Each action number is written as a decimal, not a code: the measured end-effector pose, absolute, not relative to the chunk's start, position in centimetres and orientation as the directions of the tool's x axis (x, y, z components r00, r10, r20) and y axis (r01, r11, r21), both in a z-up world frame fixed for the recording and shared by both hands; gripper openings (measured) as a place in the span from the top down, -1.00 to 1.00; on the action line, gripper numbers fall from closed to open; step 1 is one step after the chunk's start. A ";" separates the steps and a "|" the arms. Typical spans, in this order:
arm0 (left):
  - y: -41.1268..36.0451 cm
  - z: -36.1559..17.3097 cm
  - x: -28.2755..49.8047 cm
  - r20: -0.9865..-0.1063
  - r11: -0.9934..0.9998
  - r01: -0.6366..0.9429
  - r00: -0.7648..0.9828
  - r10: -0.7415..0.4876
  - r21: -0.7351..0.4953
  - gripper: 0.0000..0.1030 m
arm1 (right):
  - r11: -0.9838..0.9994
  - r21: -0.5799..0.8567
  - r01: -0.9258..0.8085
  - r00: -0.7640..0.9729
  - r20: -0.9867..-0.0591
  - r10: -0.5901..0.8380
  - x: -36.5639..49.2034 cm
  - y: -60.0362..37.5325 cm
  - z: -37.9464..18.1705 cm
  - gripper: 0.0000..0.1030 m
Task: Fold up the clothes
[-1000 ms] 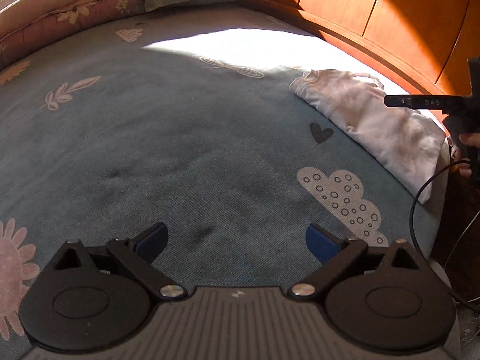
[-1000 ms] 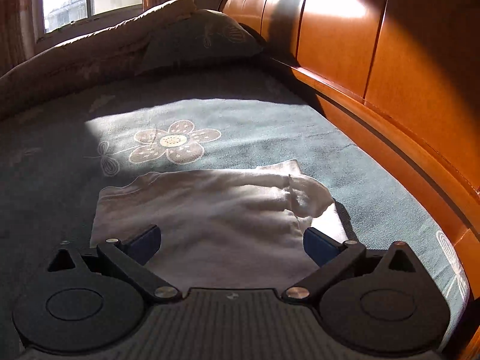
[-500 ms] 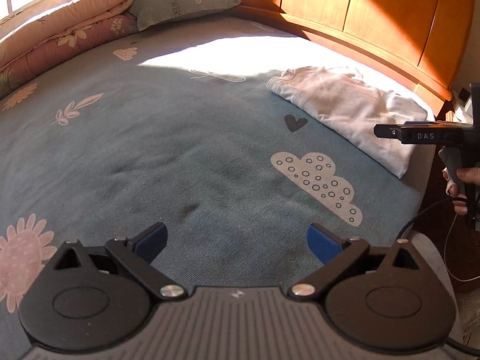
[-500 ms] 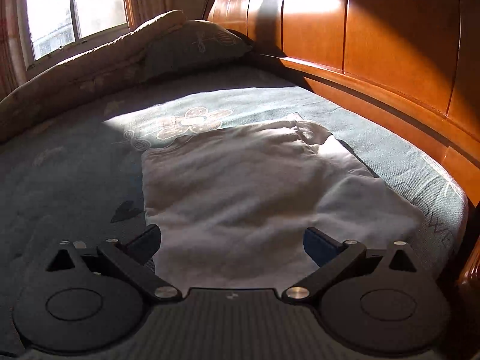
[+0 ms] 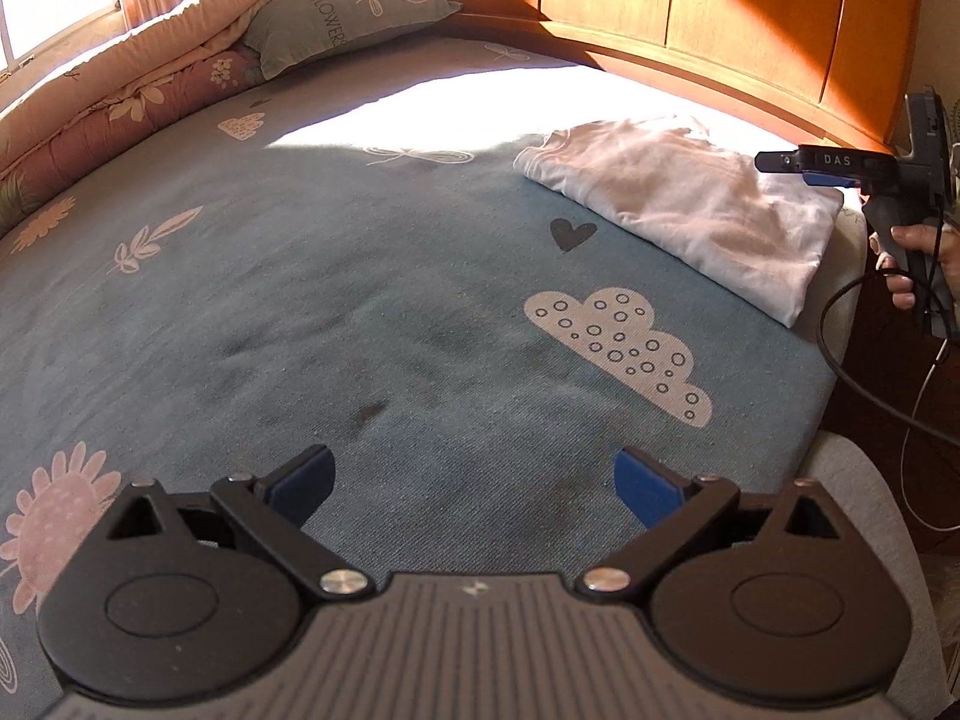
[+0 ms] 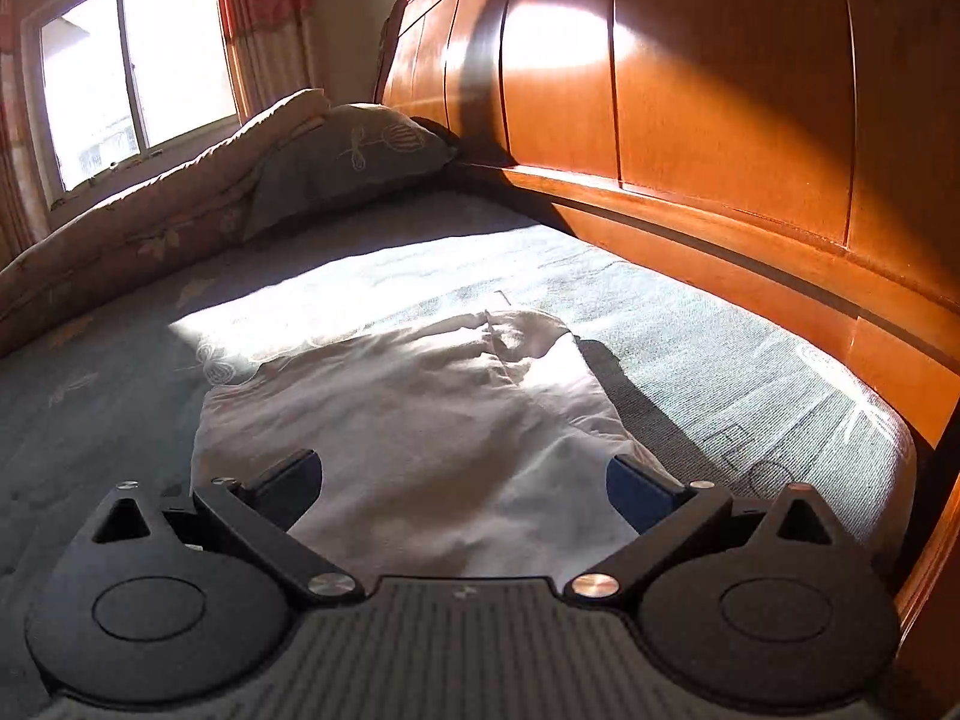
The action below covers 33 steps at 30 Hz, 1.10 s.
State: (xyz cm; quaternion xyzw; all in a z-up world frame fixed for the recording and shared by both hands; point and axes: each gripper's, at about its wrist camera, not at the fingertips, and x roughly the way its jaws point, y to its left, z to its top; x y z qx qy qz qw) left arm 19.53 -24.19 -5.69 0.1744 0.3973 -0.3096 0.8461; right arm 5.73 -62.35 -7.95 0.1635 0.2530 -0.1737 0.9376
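Observation:
A folded white garment lies flat on the blue patterned bedsheet near the wooden headboard, at the right. In the right wrist view the garment lies just ahead of and beneath my right gripper, which is open and empty above its near edge. My left gripper is open and empty over bare sheet, well left of the garment. The right gripper also shows in the left wrist view, held by a hand at the bed's right edge.
A wooden headboard runs along the right. A pillow and a rolled quilt lie at the far end below a window. A black cable hangs off the bed's right edge.
Both grippers have pulled back and up from the bed. The white garment lies farther from the right gripper and shows whole. Both stay open.

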 end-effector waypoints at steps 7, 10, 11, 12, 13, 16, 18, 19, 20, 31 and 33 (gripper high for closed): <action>-24.5 -6.5 20.2 -0.796 0.750 0.660 0.479 -0.370 0.048 -0.93 | 0.821 0.357 0.445 0.823 -0.525 -0.218 4.2 -63.3 -8.1 -1.00; -24.7 -6.7 20.4 -0.800 0.752 0.658 0.477 -0.364 0.050 -0.93 | 0.861 0.349 0.370 0.847 -0.508 -0.158 3.0 -60.1 -7.6 -1.00; -24.7 -6.8 20.4 -0.801 0.748 0.662 0.473 -0.367 0.048 -0.93 | 0.882 0.320 0.345 0.843 -0.519 -0.142 2.8 -59.1 -7.9 -1.00; -24.6 -6.8 20.3 -0.802 0.745 0.666 0.469 -0.370 0.045 -0.93 | 0.899 0.277 0.338 0.823 -0.550 -0.140 2.9 -58.3 -8.5 -1.00; -24.6 -6.8 20.3 -0.802 0.744 0.666 0.468 -0.370 0.046 -0.93 | 0.912 0.229 0.339 0.795 -0.589 -0.147 3.1 -57.6 -9.2 -1.00; -24.1 -6.7 20.2 -0.798 0.750 0.660 0.475 -0.372 0.044 -0.93 | 0.917 0.135 0.375 0.730 -0.653 -0.202 3.2 -56.0 -10.0 -1.00; -23.8 -6.7 20.1 -0.794 0.755 0.654 0.480 -0.373 0.040 -0.93 | 0.922 0.179 0.342 0.776 -0.607 -0.171 2.4 -54.5 -8.7 -1.00; -23.6 -6.7 20.2 -0.794 0.758 0.651 0.481 -0.373 0.038 -0.93 | 0.928 0.195 0.318 0.802 -0.578 -0.154 2.1 -53.6 -8.1 -1.00; -23.5 -6.6 20.2 -0.793 0.762 0.646 0.484 -0.371 0.037 -0.93 | 0.934 0.208 0.292 0.817 -0.561 -0.130 2.1 -52.7 -7.8 -1.00; -21.4 -6.2 19.5 -0.770 0.774 0.632 0.511 -0.382 0.035 -0.93 | 0.936 0.239 0.257 0.813 -0.577 -0.075 3.5 -49.0 -7.9 -1.00; -21.1 -6.2 19.5 -0.762 0.781 0.624 0.521 -0.384 0.033 -0.93 | 0.953 0.205 0.225 0.834 -0.545 -0.080 5.2 -48.8 -6.6 -1.00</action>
